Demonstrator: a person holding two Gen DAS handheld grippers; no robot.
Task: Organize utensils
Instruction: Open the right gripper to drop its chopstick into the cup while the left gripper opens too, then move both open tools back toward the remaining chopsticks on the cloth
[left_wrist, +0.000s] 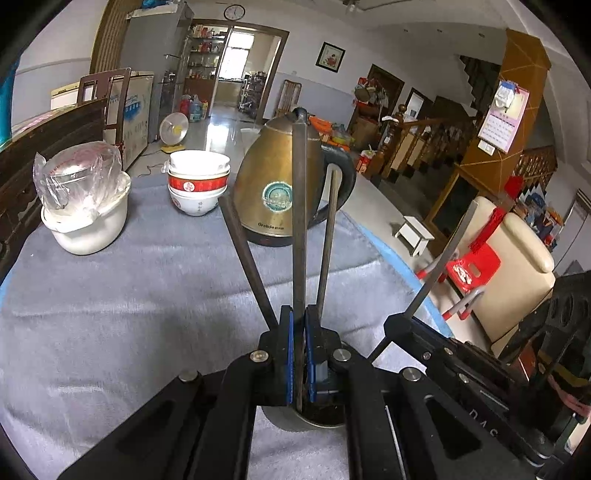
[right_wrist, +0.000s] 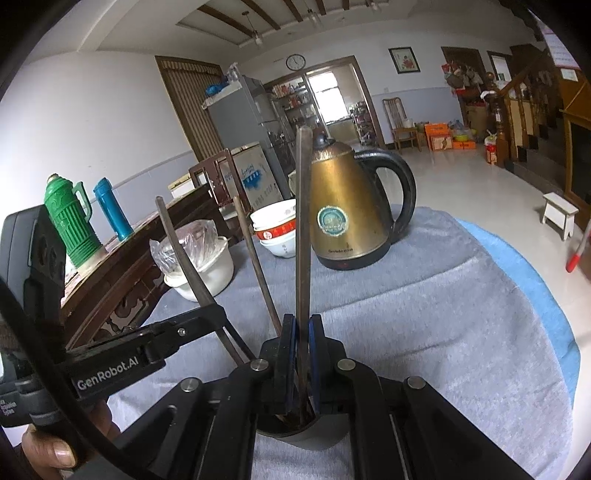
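Brass kettle (right_wrist: 347, 206) stands near the surface's far edge, stacked bowls (left_wrist: 198, 181) just left of it, white pot (left_wrist: 88, 221) with plastic-wrapped lid at far-left corner. Grey cloth (left_wrist: 147, 280) covers the surface.

Matte black on both handheld tools, built of flat linkage bars joined by round silver pins. Blue pads lining the inner faces of the left gripper (left_wrist: 300, 354), at lower centre of the left wrist view; the same blue on the right gripper (right_wrist: 303, 360). White "GenRobot.AI" lettering along one black bar at lower left of the right wrist view, with a black cable curving across it. Bare thumb (right_wrist: 55, 452) at the bottom left corner, nail showing.
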